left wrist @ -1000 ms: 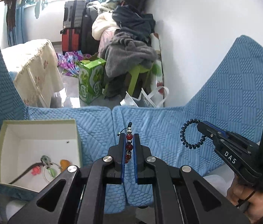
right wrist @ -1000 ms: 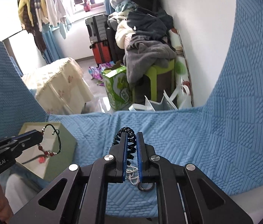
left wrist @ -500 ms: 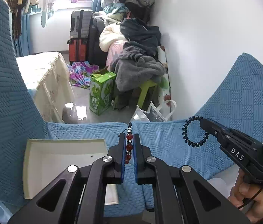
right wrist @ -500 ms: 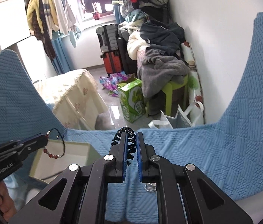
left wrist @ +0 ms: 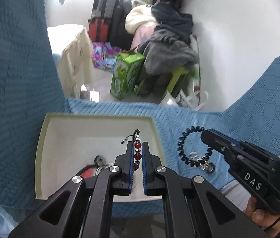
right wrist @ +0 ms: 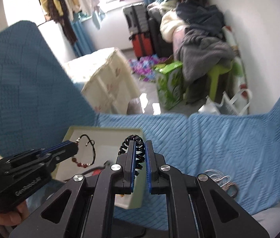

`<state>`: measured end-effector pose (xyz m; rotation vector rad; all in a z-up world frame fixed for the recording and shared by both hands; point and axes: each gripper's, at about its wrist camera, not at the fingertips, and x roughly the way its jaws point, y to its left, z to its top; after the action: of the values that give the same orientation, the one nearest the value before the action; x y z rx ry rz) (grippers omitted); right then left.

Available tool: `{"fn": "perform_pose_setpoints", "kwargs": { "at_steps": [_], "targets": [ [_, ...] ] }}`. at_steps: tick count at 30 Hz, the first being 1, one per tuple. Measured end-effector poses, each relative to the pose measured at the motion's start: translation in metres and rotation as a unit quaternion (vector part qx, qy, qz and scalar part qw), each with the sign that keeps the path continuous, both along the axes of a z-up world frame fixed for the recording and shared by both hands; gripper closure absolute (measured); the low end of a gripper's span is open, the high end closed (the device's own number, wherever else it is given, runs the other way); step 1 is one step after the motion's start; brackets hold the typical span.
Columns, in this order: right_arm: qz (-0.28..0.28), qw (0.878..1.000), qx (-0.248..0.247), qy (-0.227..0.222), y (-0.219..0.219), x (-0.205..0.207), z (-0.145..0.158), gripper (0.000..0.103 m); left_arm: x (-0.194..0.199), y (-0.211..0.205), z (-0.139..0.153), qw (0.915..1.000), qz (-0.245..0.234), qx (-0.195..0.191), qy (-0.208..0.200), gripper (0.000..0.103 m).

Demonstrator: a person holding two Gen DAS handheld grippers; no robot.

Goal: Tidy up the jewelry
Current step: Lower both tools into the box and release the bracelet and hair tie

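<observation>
Beyond the blue quilted cover (left wrist: 209, 119): heaped clothes (left wrist: 169, 45) on a green stool (right wrist: 217, 75), a green carton (left wrist: 127, 75), red and black suitcases (left wrist: 102, 13), a cloth-draped table (right wrist: 104, 79), white bags (left wrist: 183, 99) by the wall. Nothing between either pair of tongs and the box.

Left gripper (left wrist: 137, 152) pressed together on the red-bead bracelet (left wrist: 137, 155), beads lined up between the blue pads, black cord sticking out past the tips, held over the white box (left wrist: 42, 138). Right gripper (right wrist: 140, 154) pinched on the black spiral band (right wrist: 134, 148), coils bulging above the tips; seen from the left wrist, band (left wrist: 189, 148) hung as a loop just right of the box's right wall, over the cover. Silvery rings (right wrist: 223, 180) lay on the cover to the right, near that loop.

Box open-topped, on the cover; inside, a dark cord, something red and a small greenish piece (left wrist: 98, 162) near the front, blurred and partly hidden behind the left fingers.
</observation>
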<state>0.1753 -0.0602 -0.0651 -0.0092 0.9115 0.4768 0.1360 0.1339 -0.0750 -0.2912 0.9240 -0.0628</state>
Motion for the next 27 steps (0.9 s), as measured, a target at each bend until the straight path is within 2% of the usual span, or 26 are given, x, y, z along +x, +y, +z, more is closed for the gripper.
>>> {"fn": "perform_pose_setpoints", "kwargs": {
  "at_steps": [8, 14, 20, 24, 26, 27],
  "targets": [
    [0.033, 0.999, -0.012, 0.034, 0.032, -0.009, -0.044, 0.096, -0.004, 0.03, -0.051, 0.999, 0.007, -0.008, 0.044, 0.098],
    [0.045, 0.997, -0.03, 0.049, 0.039, -0.01, -0.066, 0.096, -0.006, 0.038, -0.074, 0.9975, 0.016, -0.012, 0.068, 0.098],
    [0.057, 0.996, -0.031, 0.058, 0.042, -0.01, -0.074, 0.096, -0.006, 0.041, -0.076, 0.9974, 0.025, -0.013, 0.067, 0.097],
    [0.073, 0.995, -0.015, 0.062, 0.04, -0.008, -0.066, 0.094, -0.009, 0.039, -0.064, 0.9981, 0.032, -0.01, 0.051, 0.096],
    [0.076, 0.996, -0.015, 0.052, 0.038, -0.008, -0.058, 0.092, -0.009, 0.036, -0.056, 0.9983, 0.032, -0.001, 0.048, 0.095],
    [0.077, 0.996, -0.013, 0.046, 0.036, -0.008, -0.052, 0.087, -0.01, 0.036, -0.051, 0.9985, 0.032, 0.002, 0.045, 0.095]
  ]
}}
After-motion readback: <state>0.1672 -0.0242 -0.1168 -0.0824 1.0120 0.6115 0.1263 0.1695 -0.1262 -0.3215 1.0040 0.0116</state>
